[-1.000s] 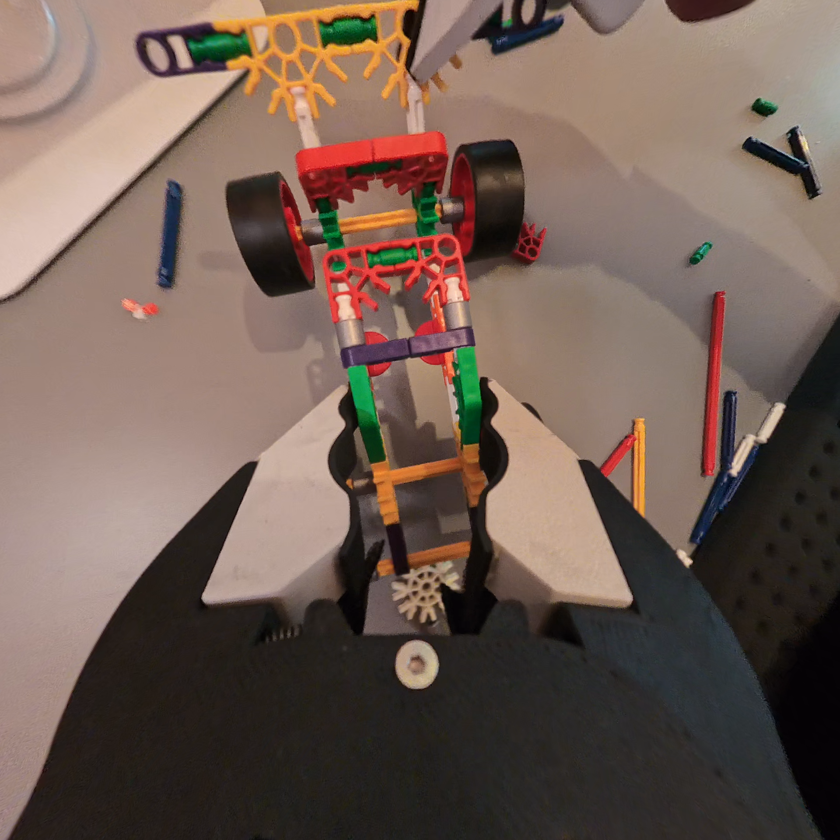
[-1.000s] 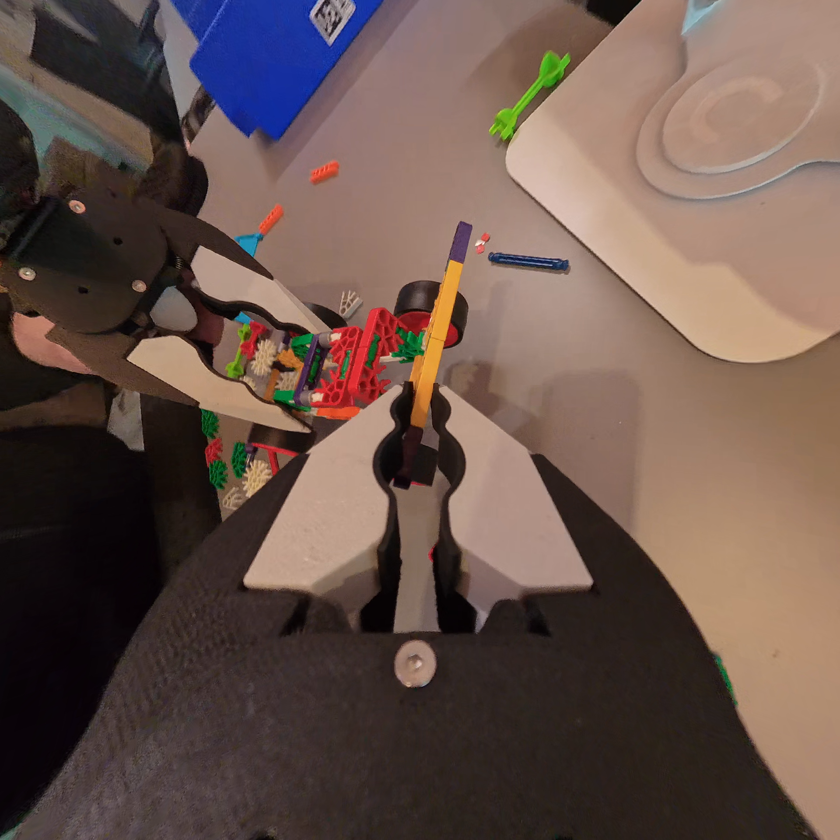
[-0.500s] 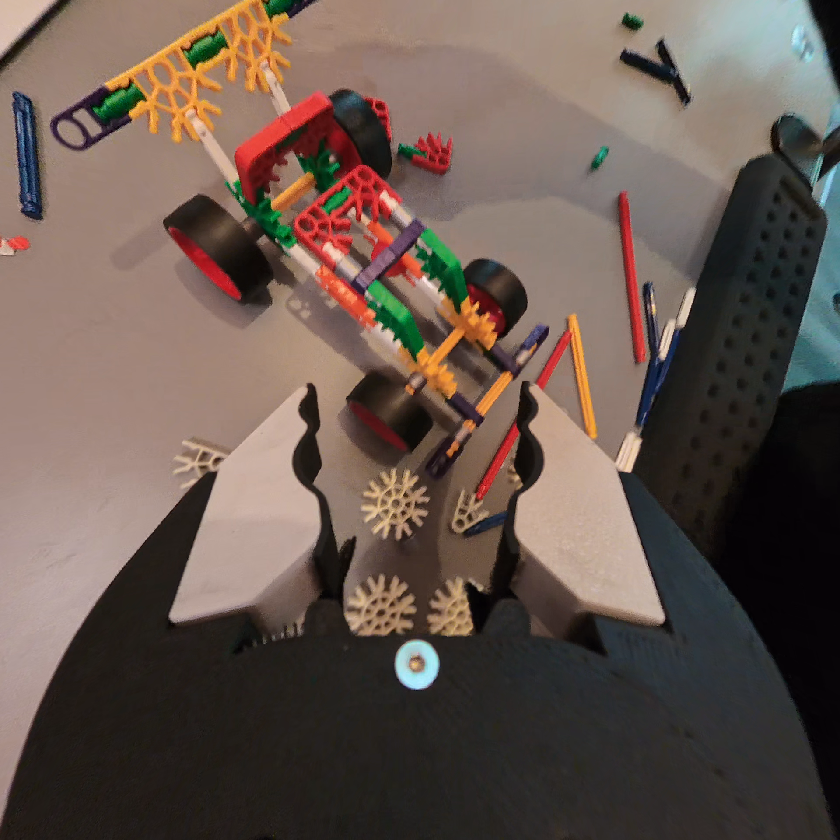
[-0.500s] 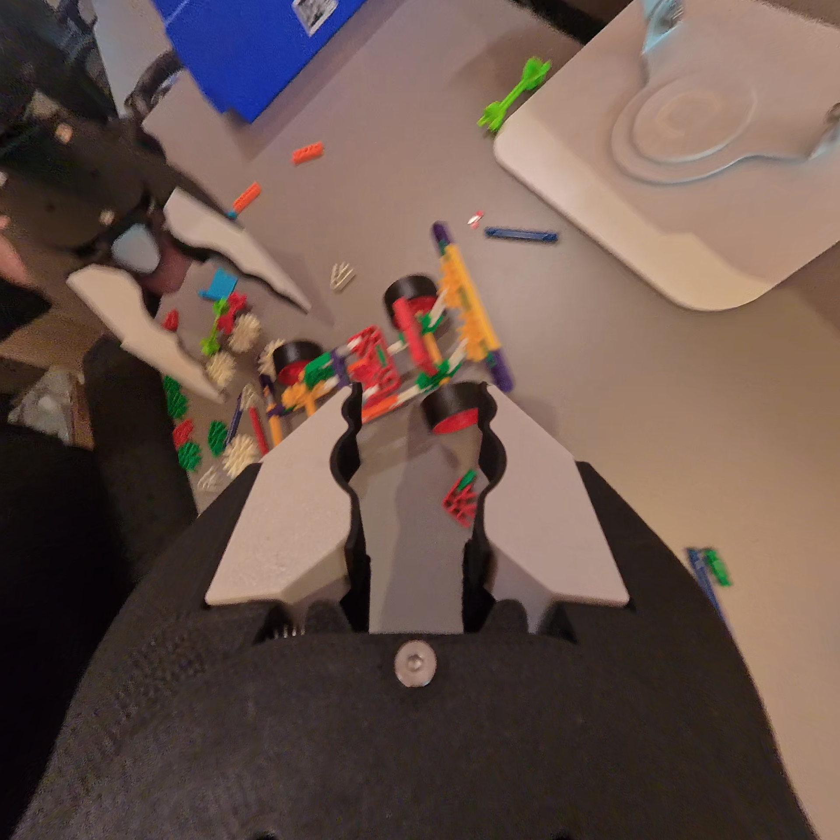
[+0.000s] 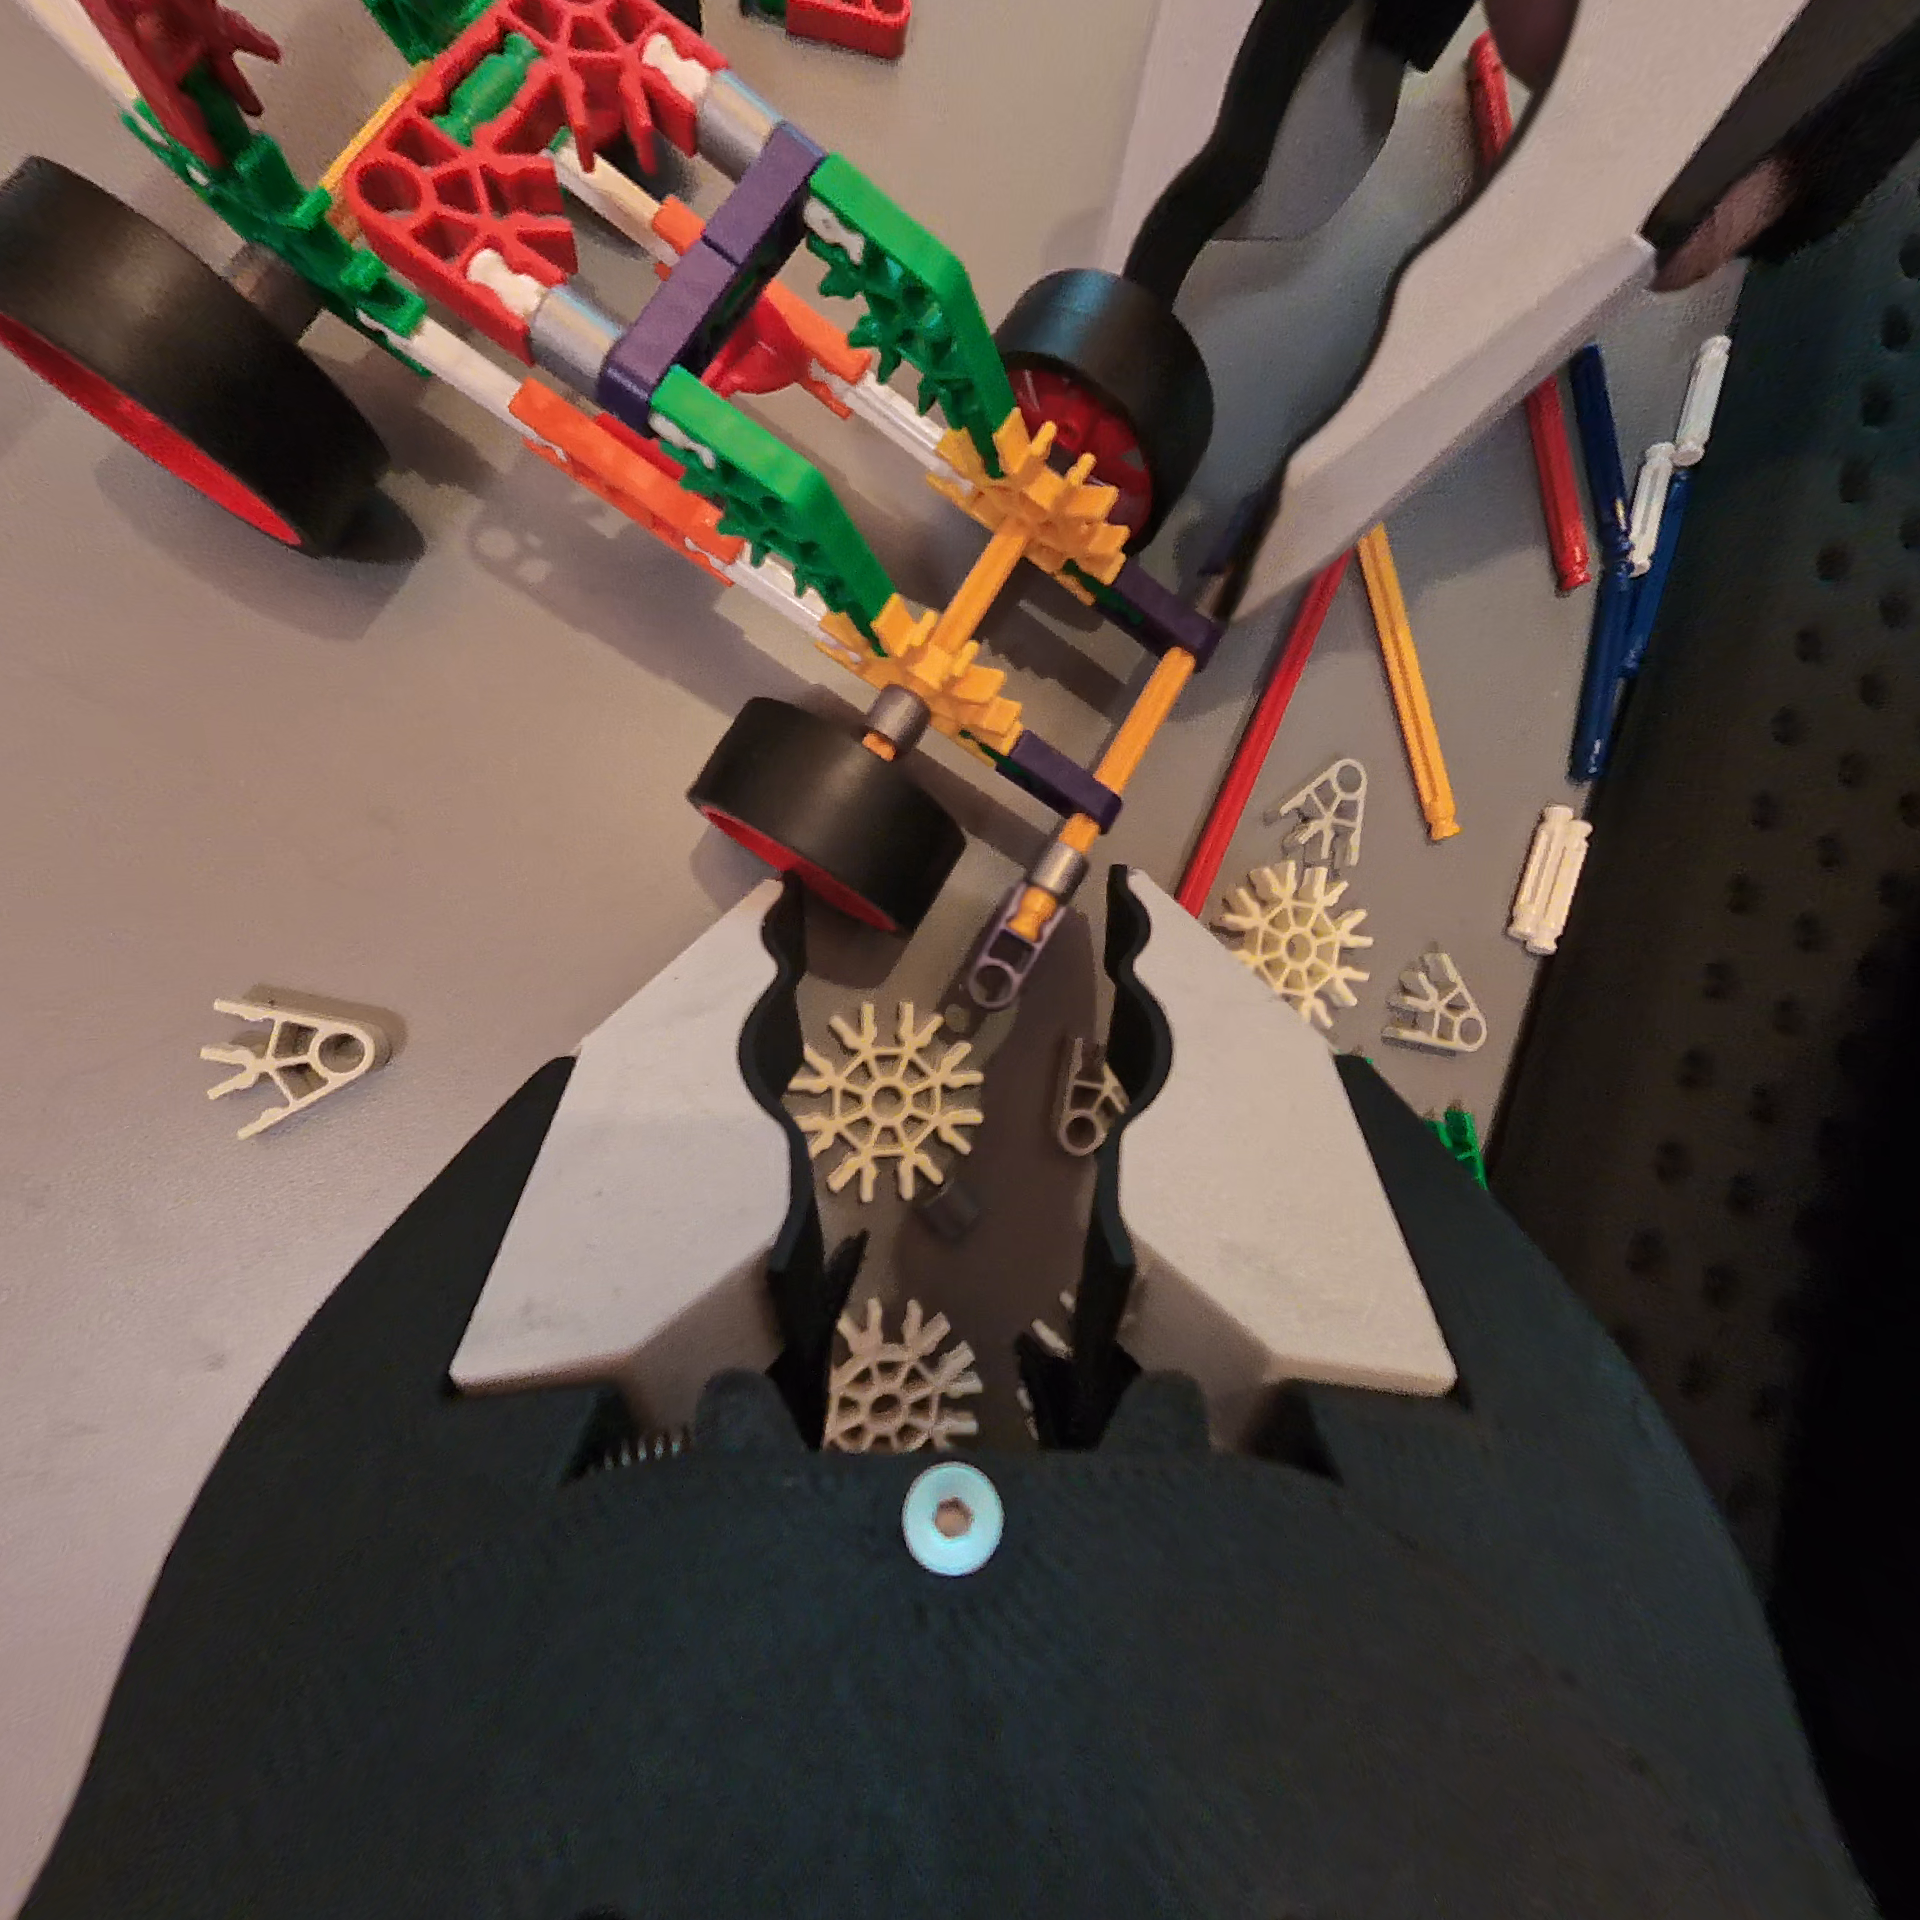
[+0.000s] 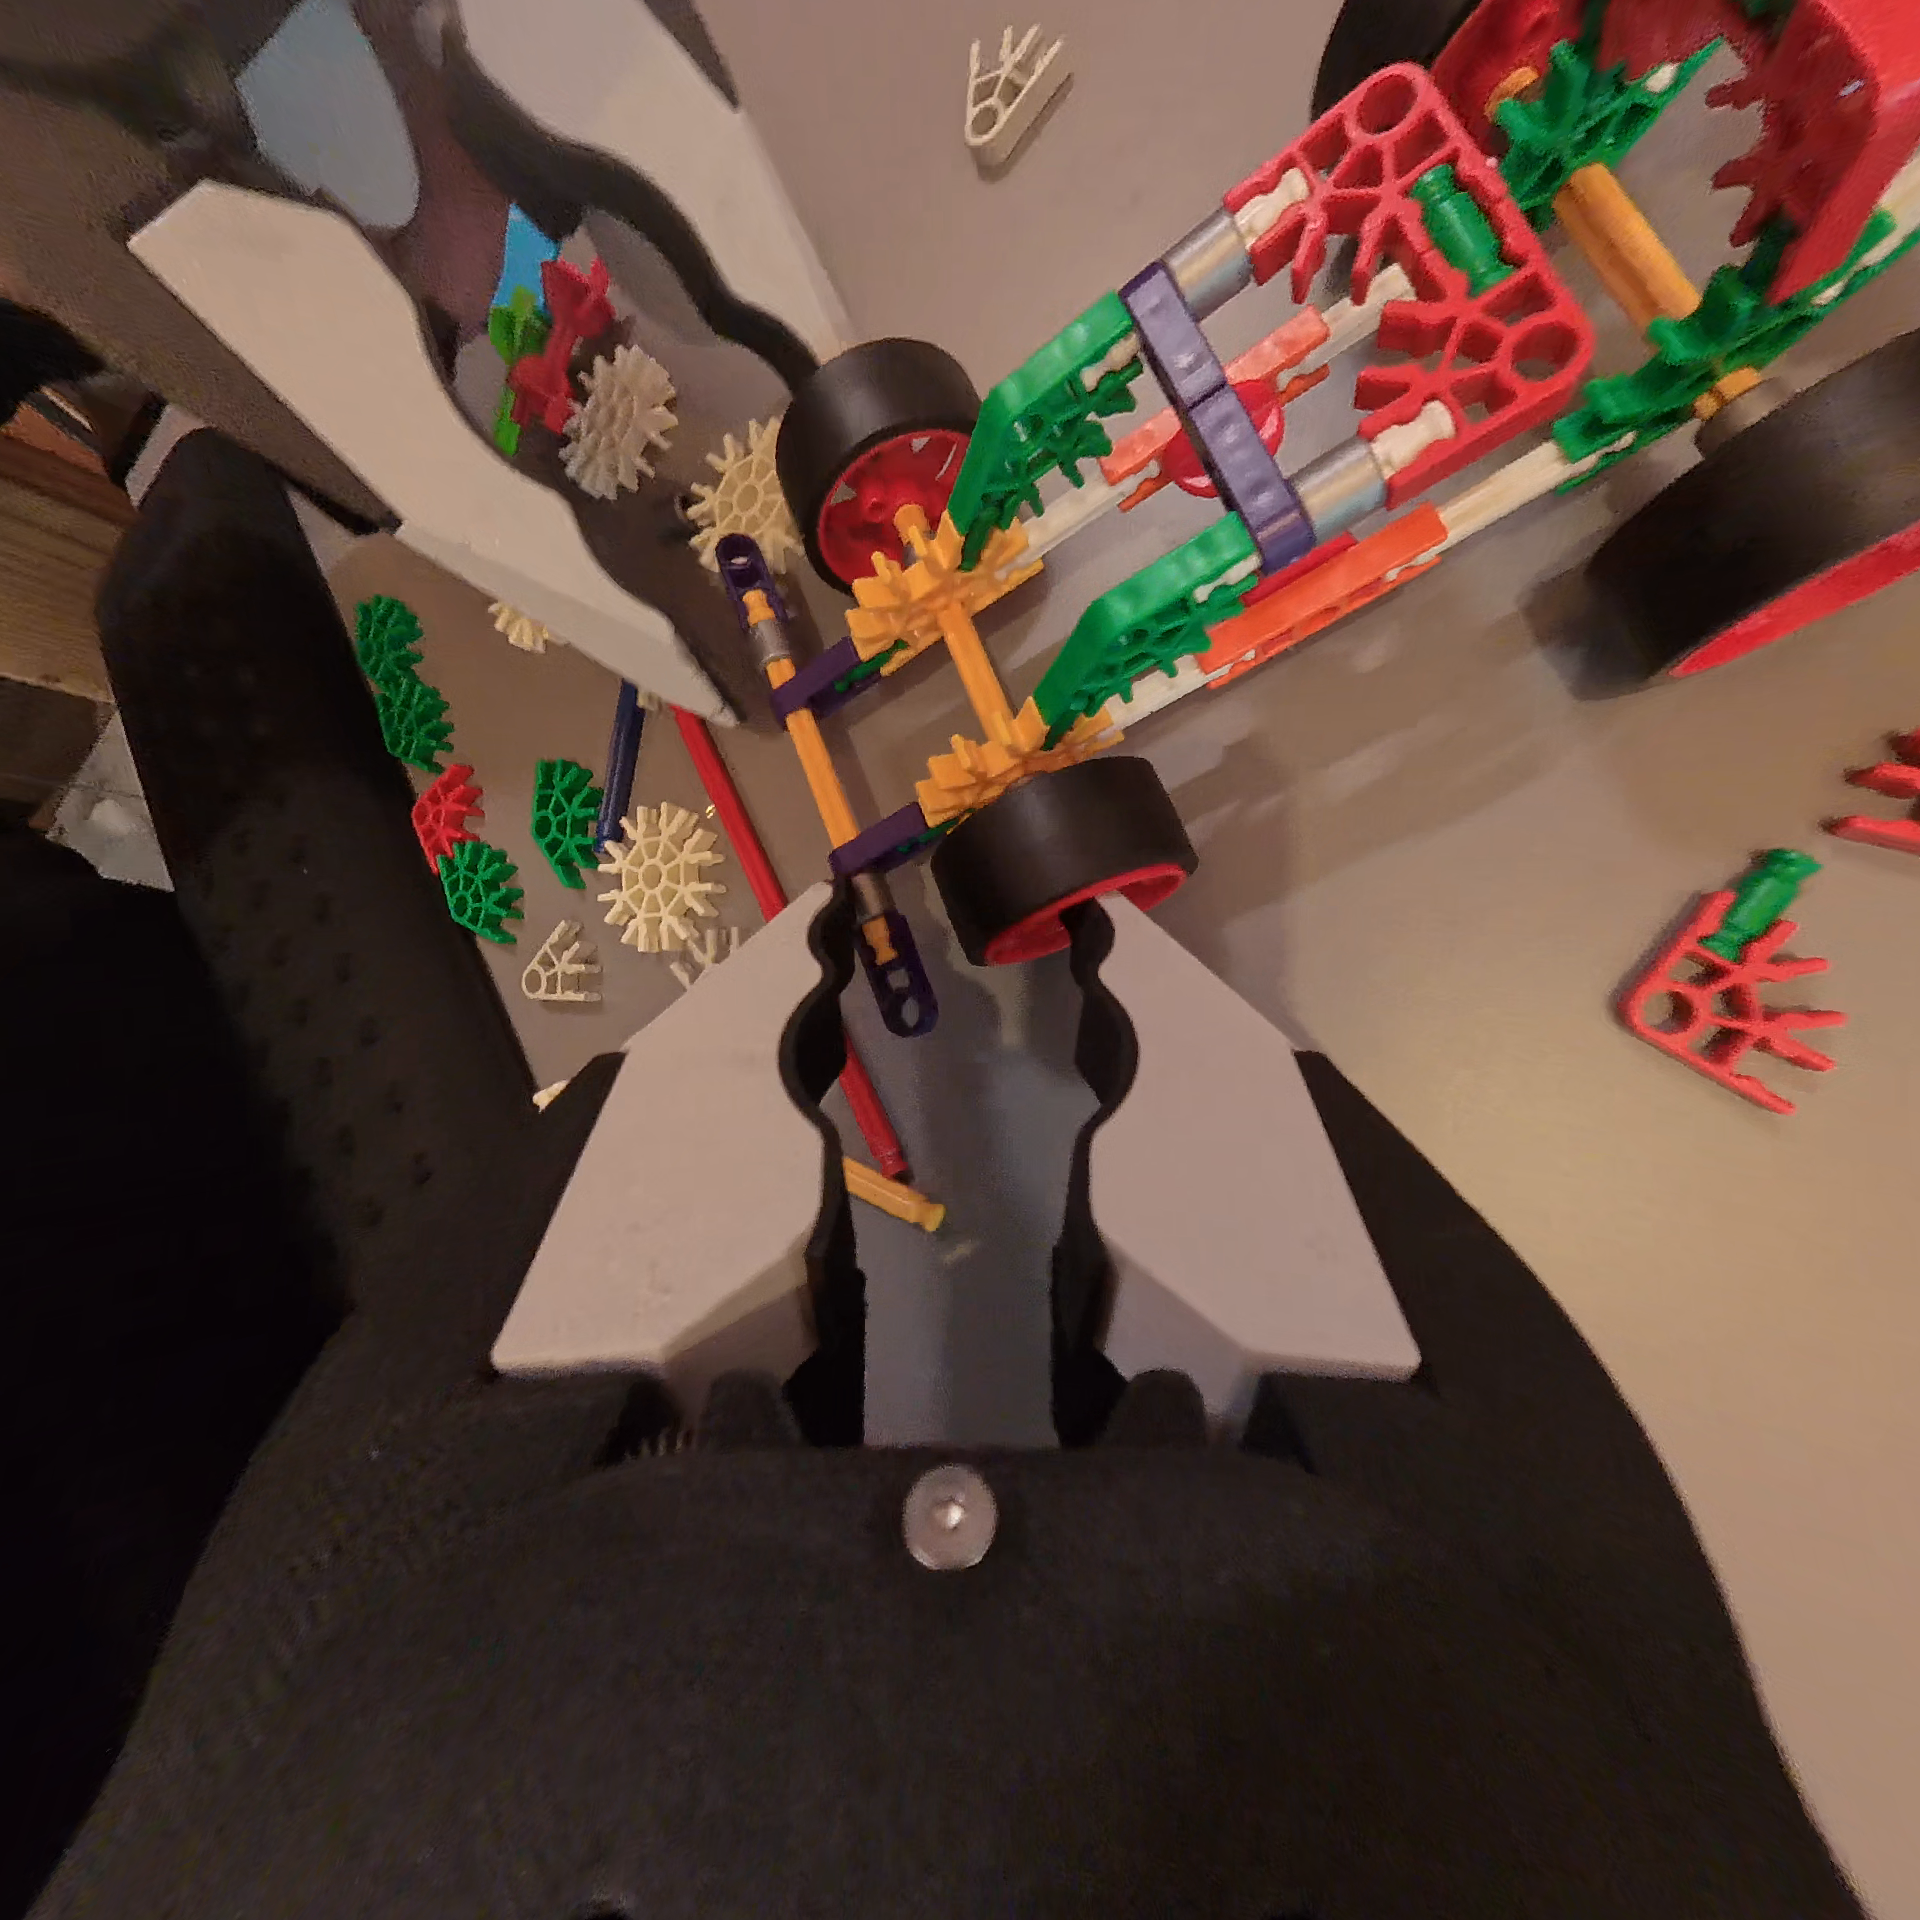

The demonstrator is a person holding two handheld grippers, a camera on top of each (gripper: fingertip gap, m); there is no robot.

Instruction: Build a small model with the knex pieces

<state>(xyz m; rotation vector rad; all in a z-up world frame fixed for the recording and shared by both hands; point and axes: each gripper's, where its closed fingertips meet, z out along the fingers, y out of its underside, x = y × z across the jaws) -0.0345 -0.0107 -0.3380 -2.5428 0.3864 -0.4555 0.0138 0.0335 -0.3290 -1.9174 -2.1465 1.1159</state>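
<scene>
Toy car (image 5: 665,416) lies diagonally on grey table (image 5: 312,727), front axle toward both spread, empty tools: left (image 5: 945,914), right (image 6: 961,914).

Both tools, the left tool (image 5: 945,914) and right tool (image 6: 961,925), have let go and dropped close to the toy car's (image 5: 727,343) front axle.

Multicoloured toy car (image 5: 727,395) upright on table (image 5: 312,727)
</scene>
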